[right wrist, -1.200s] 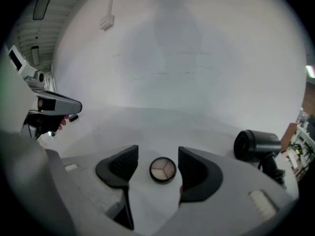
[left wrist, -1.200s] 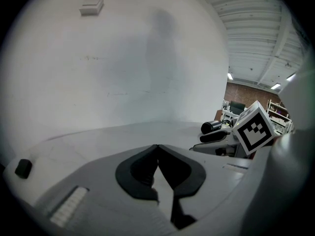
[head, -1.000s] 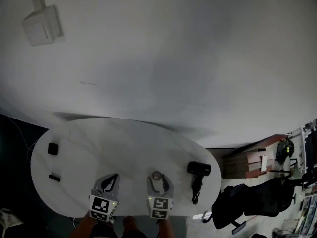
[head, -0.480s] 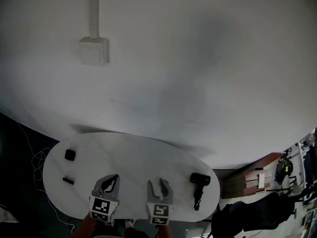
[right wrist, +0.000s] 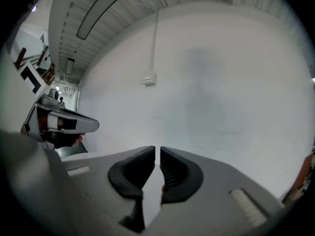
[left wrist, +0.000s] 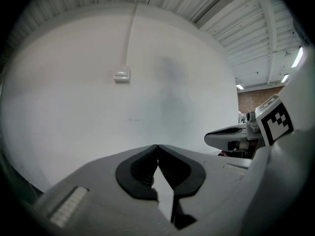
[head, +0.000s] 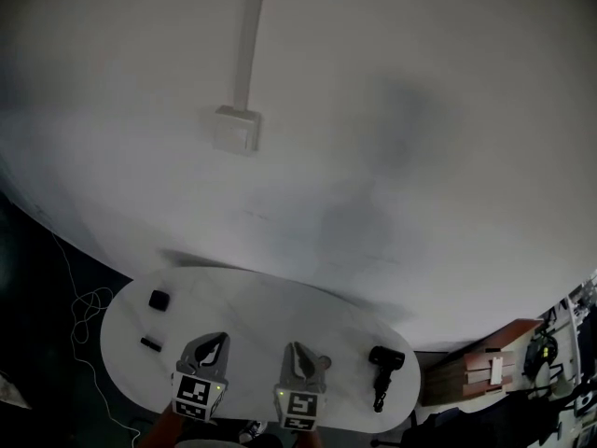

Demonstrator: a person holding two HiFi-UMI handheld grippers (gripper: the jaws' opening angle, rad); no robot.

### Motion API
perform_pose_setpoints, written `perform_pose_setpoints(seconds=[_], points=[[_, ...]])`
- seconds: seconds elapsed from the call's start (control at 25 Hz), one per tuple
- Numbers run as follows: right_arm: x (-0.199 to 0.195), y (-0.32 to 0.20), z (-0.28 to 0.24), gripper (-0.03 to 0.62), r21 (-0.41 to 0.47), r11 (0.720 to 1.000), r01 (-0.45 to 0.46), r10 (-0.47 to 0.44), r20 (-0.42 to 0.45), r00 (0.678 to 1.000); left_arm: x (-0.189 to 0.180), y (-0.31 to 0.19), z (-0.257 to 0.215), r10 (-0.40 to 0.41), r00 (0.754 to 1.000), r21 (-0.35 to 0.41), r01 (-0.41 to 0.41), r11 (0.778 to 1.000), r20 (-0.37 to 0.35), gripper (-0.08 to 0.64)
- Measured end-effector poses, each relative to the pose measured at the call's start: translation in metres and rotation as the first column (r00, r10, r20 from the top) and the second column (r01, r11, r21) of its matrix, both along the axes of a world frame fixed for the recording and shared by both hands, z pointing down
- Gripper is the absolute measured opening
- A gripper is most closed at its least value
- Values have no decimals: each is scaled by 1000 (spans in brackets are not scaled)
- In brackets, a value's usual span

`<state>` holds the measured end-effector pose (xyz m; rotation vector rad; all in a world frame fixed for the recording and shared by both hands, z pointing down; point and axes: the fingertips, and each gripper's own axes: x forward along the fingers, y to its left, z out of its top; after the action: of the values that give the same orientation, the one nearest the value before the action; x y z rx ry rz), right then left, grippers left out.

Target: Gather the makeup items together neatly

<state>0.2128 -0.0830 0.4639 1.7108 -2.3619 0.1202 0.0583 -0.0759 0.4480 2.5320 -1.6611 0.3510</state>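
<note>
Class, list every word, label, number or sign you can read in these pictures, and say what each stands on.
No readable text anywhere.
Square markers on the left cube and right cube: black-and-white patterns, not letters.
Hair dryer, black block, black bar and wall box: too small to show any print.

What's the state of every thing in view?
left tool, shut, empty
right tool, jaws closing, thin gap, nothing between
hair dryer, lying on the table, right end
black box, sitting on the table, left end
black stick, lying flat, apart from the black box
</note>
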Motion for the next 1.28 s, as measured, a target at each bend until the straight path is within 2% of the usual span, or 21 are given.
perform_pose_setpoints(seconds=[0.16,0.52,0.76,1.04,1.28], points=[[-8,3,-13,13,25,1000,1,-1,6,1000,-12,7,0,-10,1000,4,10,1000,6,11],[-17,7,-23,6,48,999,17,-17,3,1000,-16,9,-8,-3,1000,26,3,1000,0,11],[-35,8,-23,6,43,997,67,-68,8,998,-33,18,-3,-53,999,8,53,999,3,11],[-100,5,-17,6,28,979,204,-205,20,979,-89,31,-6,-169,986,4,169,986,11,11],[-175,17,-17,6,22,938,345,-346,17,938,-158,62,-5,-306,952,-6,306,952,11,11]])
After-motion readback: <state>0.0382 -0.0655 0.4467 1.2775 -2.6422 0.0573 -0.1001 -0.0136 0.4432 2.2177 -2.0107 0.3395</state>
